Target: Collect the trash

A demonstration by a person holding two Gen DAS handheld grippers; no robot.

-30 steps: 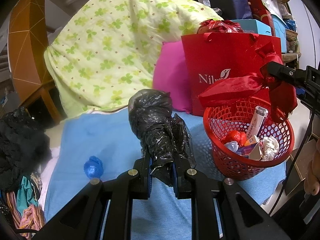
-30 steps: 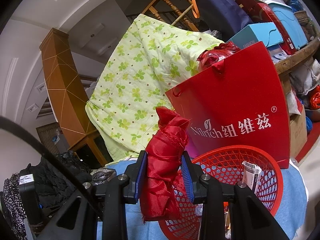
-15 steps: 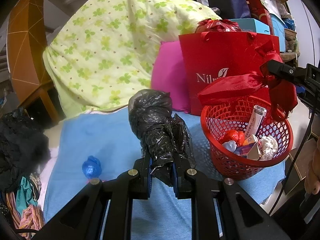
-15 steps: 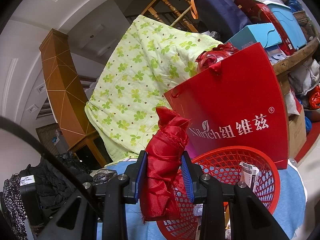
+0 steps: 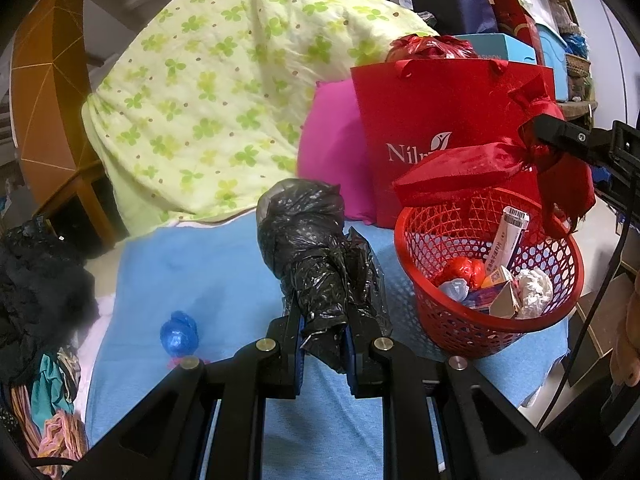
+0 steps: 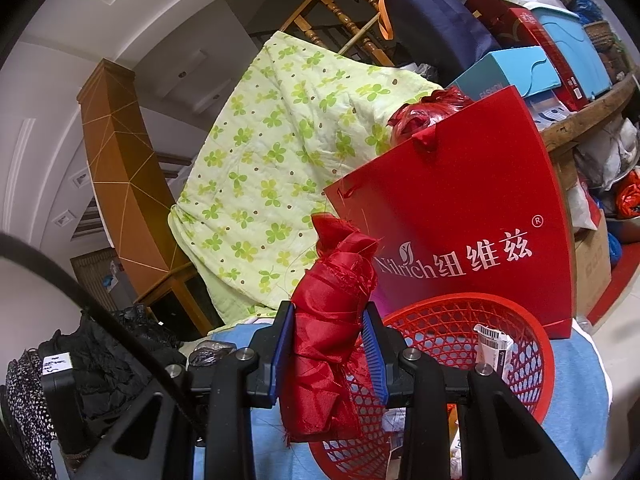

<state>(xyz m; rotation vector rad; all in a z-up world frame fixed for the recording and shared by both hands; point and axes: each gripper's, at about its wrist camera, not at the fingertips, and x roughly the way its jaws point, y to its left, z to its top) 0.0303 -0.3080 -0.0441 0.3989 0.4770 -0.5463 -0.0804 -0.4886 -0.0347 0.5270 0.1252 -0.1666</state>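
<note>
A big quilt (image 5: 224, 92) with green clover print slumps behind the red basket (image 5: 472, 320), and a blue cloth (image 5: 192, 280) covers the surface that the basket stands on. Directly behind the basket stands a red paper bag (image 5: 436, 120) with white lettering, a pink cushion (image 5: 332, 152) against its left side. The basket itself is plastic mesh, holding a white tube (image 5: 508, 236) propped upright, a red crumpled wrapper (image 5: 460, 270), a ball of white paper (image 5: 534, 288) and some small cartons.

Left of the basket, the left gripper (image 5: 323, 332) is clamped on a black plastic bag (image 5: 308, 248) — crinkled, glossy, bunched into a thick roll that rises above the pads and leans away from the basket's rim without touching it. The right gripper (image 6: 328, 356) is closed on a red cloth (image 6: 328, 344), shiny and twisted into a bundle; it hangs over the basket's near rim, one fold draped across the opening and partly blocking the way in.

Further left of the basket, a small blue crumpled ball (image 5: 179, 332) lies alone on the blue cloth — well apart from everything else. A heap of dark clothes (image 5: 36, 280) sits at the cloth's far left edge.
</note>
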